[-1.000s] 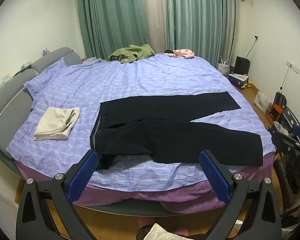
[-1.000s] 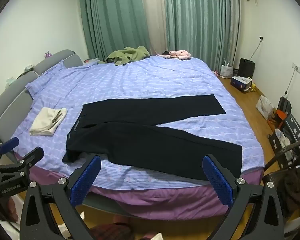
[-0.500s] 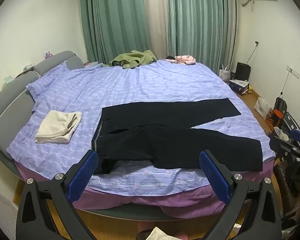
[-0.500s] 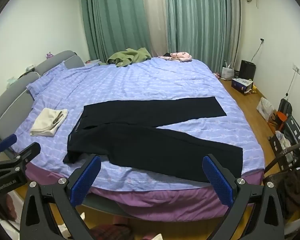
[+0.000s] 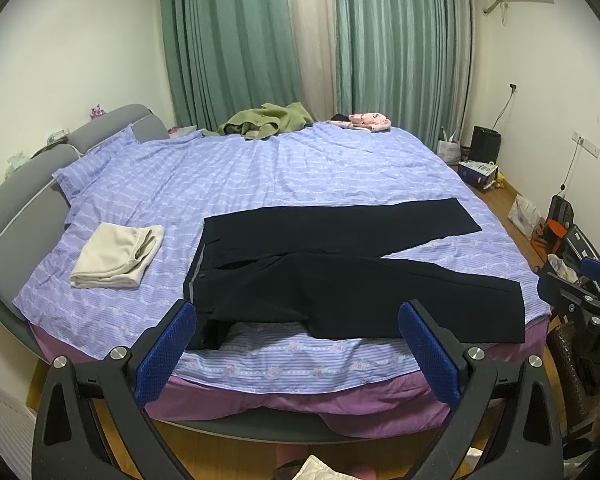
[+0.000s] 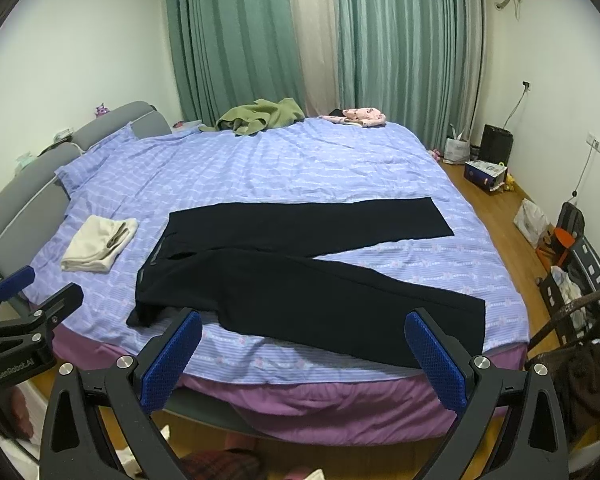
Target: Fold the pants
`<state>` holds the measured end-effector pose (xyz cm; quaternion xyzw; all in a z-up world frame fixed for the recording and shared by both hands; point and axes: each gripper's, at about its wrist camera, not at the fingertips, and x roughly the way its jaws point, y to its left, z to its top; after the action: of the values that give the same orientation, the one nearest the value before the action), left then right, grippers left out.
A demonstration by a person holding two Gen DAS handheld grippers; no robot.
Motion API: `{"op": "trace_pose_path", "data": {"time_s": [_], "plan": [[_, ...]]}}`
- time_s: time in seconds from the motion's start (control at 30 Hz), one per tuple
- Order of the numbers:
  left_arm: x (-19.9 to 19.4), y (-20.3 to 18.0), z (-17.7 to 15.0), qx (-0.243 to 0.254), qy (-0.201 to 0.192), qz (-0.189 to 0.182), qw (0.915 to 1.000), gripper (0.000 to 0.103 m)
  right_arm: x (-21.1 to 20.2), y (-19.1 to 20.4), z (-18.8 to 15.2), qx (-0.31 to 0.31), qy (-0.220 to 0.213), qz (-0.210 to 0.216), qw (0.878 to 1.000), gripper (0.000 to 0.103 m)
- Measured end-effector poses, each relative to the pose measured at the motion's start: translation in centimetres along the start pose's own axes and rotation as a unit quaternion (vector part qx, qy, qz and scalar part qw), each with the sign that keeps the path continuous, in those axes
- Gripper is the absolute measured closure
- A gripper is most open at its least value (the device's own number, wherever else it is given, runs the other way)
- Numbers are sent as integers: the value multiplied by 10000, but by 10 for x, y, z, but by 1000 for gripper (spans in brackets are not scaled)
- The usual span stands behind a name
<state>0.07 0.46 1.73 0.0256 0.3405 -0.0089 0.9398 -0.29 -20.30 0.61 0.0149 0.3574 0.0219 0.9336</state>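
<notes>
Black pants (image 5: 340,276) lie flat on the blue striped bed (image 5: 300,176), waistband to the left, the two legs spread apart to the right. They also show in the right wrist view (image 6: 300,276). My left gripper (image 5: 298,344) is open and empty, held off the bed's near edge in front of the waist and near leg. My right gripper (image 6: 304,348) is open and empty, off the near edge in front of the near leg. Each gripper shows at the edge of the other's view.
A folded cream garment (image 5: 116,256) lies on the bed left of the pants. A green garment (image 5: 268,124) and a pink one (image 5: 364,120) lie at the far edge. A grey headboard (image 5: 16,208) is at left. Bags and boxes (image 6: 536,220) stand on the floor at right.
Both cameras have tilted up and drawn back slightly, so the bed sits lower in view. The pants have not moved. Both grippers stay open.
</notes>
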Motion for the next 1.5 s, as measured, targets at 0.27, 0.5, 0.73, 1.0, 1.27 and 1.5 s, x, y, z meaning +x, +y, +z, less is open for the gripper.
{"op": "trace_pose_path", "data": {"time_s": [0.27, 0.5, 0.73, 1.0, 1.27, 1.5], "plan": [[0, 0, -1, 5, -6, 1, 10000, 0, 0, 0, 0, -17, -11, 3, 10000, 1], [0, 1, -2, 10, -12, -7, 10000, 0, 0, 0, 2, -36, -19, 10, 10000, 1], [-1, 2, -1, 6, -32, -6, 10000, 0, -2, 4, 2, -94, -52, 21, 9999, 1], [-2, 5, 5, -22, -61, 14, 10000, 0, -3, 6, 1, -136, -75, 30, 9999, 1], [-2, 7, 5, -80, -74, 44, 9999, 0, -3, 6, 1, -139, -76, 29, 9999, 1], [-1, 7, 2, -94, -63, 49, 9999, 0, -3, 8, 0, -158, -62, 34, 9999, 1]]}}
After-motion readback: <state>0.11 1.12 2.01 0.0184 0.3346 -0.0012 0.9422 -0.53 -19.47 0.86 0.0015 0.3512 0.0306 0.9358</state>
